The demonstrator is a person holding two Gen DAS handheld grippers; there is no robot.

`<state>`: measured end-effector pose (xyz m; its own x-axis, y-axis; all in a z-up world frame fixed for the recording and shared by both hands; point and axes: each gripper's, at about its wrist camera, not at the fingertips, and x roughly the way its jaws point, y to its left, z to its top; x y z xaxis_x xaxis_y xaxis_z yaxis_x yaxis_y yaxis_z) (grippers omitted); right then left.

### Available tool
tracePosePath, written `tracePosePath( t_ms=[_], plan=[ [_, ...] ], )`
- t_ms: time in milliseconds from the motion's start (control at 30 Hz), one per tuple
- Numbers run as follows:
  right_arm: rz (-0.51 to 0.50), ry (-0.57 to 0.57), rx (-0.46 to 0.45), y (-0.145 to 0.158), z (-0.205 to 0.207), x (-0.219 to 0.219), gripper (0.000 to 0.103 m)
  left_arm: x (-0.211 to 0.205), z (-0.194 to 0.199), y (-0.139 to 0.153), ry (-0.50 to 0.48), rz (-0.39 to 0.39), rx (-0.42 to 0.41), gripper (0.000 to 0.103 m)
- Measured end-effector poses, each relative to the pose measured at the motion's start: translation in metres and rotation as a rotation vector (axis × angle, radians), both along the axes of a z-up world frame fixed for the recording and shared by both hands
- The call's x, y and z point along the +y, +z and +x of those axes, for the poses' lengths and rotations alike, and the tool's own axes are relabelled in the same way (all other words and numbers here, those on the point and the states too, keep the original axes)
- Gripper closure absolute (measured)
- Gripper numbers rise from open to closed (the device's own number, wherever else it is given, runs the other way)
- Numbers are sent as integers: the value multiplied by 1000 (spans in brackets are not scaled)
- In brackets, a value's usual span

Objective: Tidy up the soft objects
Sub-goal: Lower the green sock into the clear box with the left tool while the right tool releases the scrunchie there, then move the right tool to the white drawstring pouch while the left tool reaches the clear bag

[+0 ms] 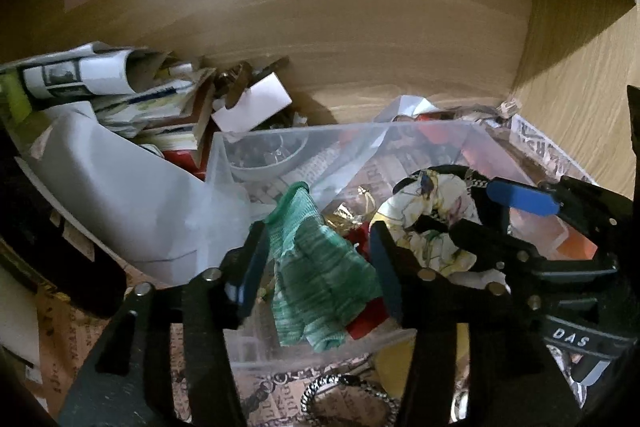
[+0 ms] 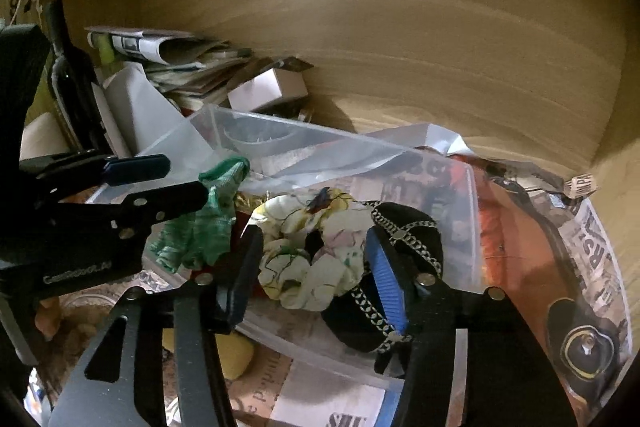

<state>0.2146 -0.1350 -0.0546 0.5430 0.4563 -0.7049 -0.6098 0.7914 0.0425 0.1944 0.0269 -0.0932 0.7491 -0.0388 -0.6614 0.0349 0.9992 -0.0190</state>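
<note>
at the far left, a bottle [image 2: 70, 75] and a heap of papers [image 1: 132, 83] sit outside the clear bin [image 1: 280, 135], untouched by the sorting. next, the left gripper [image 1: 316, 251] hangs over the bin's near wall with its jaws apart around the green mesh cloth [image 1: 320, 279]; the cloth droops between the fingers, but i cannot tell whether either pad touches it. it lies in the bin, so that piece looks placed or nearly so. to the right, the right gripper [image 2: 316, 267] has its jaws apart either side of the floral scrunchie [image 2: 312, 259], which rests in the bin just beside a black chained piece [image 2: 412, 227]. three soft things seem gathered. left to do, by my guess: a yellow soft thing [image 2: 236, 355] lies outside below the bin.
</note>
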Motion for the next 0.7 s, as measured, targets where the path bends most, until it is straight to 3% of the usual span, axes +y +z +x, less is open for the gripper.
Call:
tracePosePath(
  t_ms=[267, 433, 700],
  plan=[
    [66, 2, -86, 35, -28, -20, 40, -2, -46, 29, -24, 1, -99, 30],
    [86, 14, -138, 51, -55, -32, 35, -5, -75, 39, -29, -8, -137, 10],
    [82, 21, -101, 38, -91, -55, 31, -19, -107, 24, -55, -29, -114, 6]
  ],
)
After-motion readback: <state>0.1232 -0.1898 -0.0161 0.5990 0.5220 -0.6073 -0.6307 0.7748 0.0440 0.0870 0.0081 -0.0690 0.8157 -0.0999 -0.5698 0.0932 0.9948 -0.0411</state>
